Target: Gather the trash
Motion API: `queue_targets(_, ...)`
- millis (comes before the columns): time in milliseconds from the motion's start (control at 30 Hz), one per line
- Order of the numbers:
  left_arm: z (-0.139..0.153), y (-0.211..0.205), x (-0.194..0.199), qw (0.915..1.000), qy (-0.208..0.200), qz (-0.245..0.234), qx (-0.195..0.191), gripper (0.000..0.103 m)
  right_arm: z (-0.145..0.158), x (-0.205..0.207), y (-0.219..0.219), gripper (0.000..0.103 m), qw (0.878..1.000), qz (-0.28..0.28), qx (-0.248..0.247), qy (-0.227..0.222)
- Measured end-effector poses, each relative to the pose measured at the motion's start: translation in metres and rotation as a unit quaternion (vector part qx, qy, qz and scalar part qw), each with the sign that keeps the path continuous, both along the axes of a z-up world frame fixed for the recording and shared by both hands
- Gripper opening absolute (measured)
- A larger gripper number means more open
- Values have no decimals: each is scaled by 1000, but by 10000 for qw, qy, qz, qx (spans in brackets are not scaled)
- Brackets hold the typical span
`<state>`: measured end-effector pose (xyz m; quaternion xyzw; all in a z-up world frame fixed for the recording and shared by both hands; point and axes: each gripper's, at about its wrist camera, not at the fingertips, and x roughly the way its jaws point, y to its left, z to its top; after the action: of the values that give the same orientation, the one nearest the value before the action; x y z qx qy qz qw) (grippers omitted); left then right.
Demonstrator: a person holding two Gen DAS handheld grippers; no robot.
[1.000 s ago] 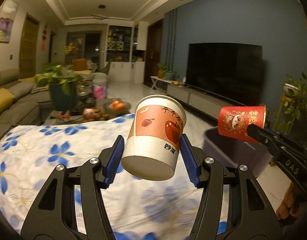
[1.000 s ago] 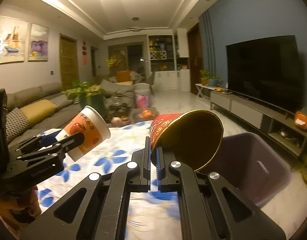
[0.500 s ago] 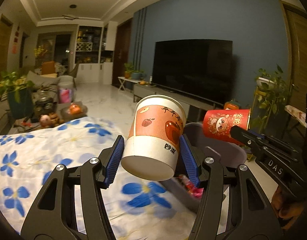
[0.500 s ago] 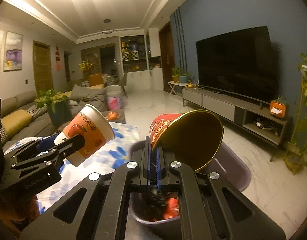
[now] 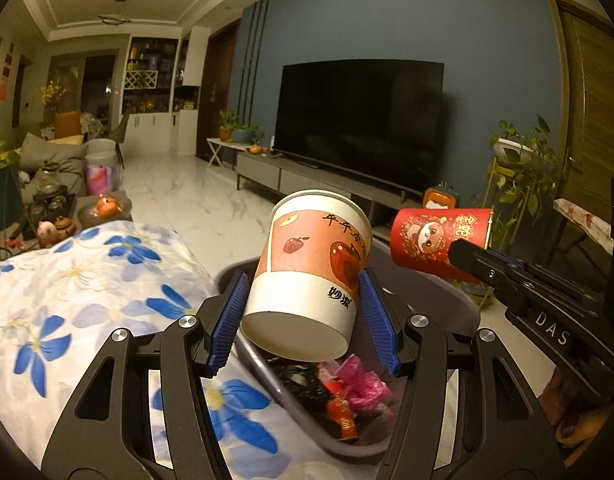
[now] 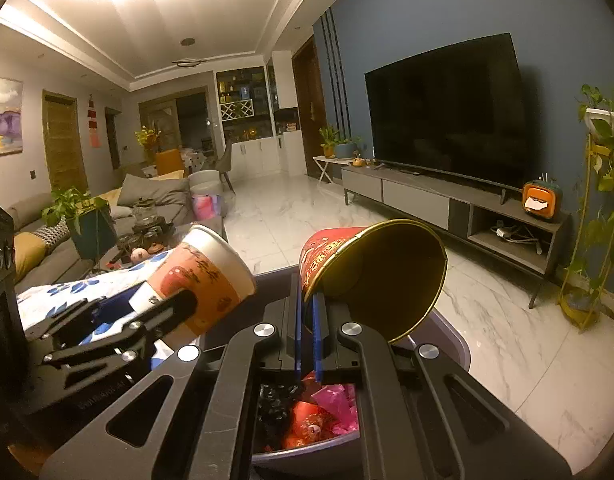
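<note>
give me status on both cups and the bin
Left hand-held gripper shut on apple cup. Right hand-held gripper pinches red cup rim. Both over trash bin. Nothing blocking.

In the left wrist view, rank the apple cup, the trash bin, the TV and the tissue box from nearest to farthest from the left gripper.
1. apple cup, between the jaws of the left gripper.
2. trash bin, just below and ahead.
3. tissue box, orange, on the TV stand, ahead to the right.
4. TV, on the blue wall behind it.

Both wrist views look closely along their tools (side by side) toward the shared television (image 5: 361,120) wall.
</note>
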<state>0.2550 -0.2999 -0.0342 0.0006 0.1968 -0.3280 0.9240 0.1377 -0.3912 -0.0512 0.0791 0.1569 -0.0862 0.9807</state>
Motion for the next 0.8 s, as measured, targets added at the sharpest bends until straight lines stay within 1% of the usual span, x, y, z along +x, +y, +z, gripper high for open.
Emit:
queue_targets(167,-8,-14,5,9999,88,-118,82,57,-3,3,-6,5,9999,-73,67,33)
queue_targets(267,-14,-17,9,9994,227,-259,87,57,-2,5,-7,5,9999,-85,72,39)
queue_targets(300,-15,-19,8,9991,248,-312,108,60,-2,5,-8,5,9999,-89,60,42)
queue_targets(333,-17,-20,7,9992,229,-297,164,68,-1,6,-8,5,9999,-94,58,43)
queue_targets(400,-18,-14,5,9995,147,-196,203,77,-2,8,-9,5,9999,-96,72,73)
queue_targets(467,-17,-6,6,9997,150,-81,161,80,-1,12,-8,5,9999,-91,90,108)
queue_targets(533,-16,10,7,9996,213,154,109,83,-3,15,-7,6,9998,-62,110,161)
queue_targets(567,-15,22,8,9993,243,268,49,83,-4,17,-6,8,9998,-24,121,161)
queue_targets(600,-14,29,8,9990,259,363,28,85,-4,18,-4,16,9998,-1,114,179)
queue_targets(633,-13,39,6,9985,270,480,-6,87,-4,20,-1,39,9997,-3,99,201)
queue_targets(667,-12,50,3,9980,264,576,-67,87,-5,21,0,53,9998,-5,112,170)
queue_targets(700,-11,60,0,9972,263,697,-109,89,-5,20,2,62,9998,14,144,101)
queue_targets(800,-8,91,-11,9943,216,1037,-130,94,-2,20,8,63,9998,7,115,130)
